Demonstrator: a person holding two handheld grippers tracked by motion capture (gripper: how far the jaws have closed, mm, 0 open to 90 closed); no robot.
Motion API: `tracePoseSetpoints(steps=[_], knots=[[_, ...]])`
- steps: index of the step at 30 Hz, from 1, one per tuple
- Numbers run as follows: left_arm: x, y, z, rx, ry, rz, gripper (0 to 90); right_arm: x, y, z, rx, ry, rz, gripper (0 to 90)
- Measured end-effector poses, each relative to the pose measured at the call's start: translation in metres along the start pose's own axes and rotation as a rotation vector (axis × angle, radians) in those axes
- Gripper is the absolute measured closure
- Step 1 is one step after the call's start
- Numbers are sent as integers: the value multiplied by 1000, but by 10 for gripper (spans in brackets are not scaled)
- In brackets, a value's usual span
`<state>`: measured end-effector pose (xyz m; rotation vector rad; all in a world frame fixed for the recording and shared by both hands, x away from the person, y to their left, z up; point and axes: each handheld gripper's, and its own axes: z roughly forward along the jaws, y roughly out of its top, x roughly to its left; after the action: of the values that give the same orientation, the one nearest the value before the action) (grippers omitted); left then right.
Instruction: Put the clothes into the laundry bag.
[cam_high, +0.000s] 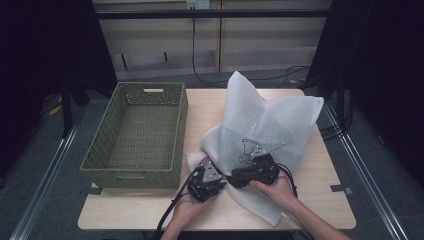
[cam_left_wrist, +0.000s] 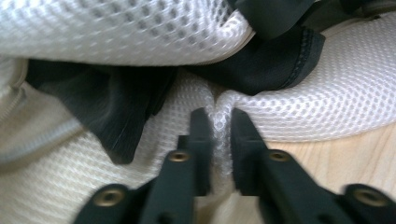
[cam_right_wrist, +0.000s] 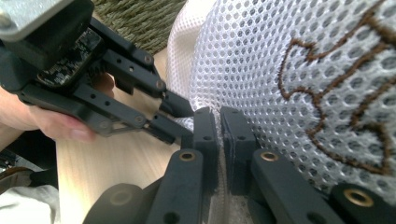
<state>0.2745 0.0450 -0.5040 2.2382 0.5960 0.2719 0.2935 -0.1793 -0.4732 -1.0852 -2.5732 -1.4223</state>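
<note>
I pinch the edge of the white mesh bag (cam_high: 265, 125) with my left gripper (cam_left_wrist: 218, 140) and my right gripper (cam_right_wrist: 218, 140), both nearly closed on it, on the table (cam_high: 320, 200) beside the green basket (cam_high: 137, 132). The bag's brown embroidered logo (cam_right_wrist: 336, 88) has no letters I can read.

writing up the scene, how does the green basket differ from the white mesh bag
The green basket is stiff woven wicker holding a box shape, and its inside looks bare. The white mesh bag is soft, crumpled netting with dark fabric showing inside it. The basket stands untouched, while the left gripper and right gripper each pinch the bag's mesh. Both rest on the wooden table.
</note>
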Motion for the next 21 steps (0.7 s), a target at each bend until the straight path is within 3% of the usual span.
tracePoseSetpoints(steps=[1,3,6,9,21], knots=[[-3,1,1,3,-1,15,843,1,0,0,1,-4,-5,861],[-6,2,2,-7,-50,1,859,0,-1,0,6,-9,-8,861],[-11,4,0,-6,-74,15,865,-3,-2,2,15,-22,-8,862],[-12,6,-1,-49,-121,-4,869,-5,0,3,13,-46,-19,863],[-34,24,7,-77,-223,35,877,-28,5,-3,11,-137,-18,865]])
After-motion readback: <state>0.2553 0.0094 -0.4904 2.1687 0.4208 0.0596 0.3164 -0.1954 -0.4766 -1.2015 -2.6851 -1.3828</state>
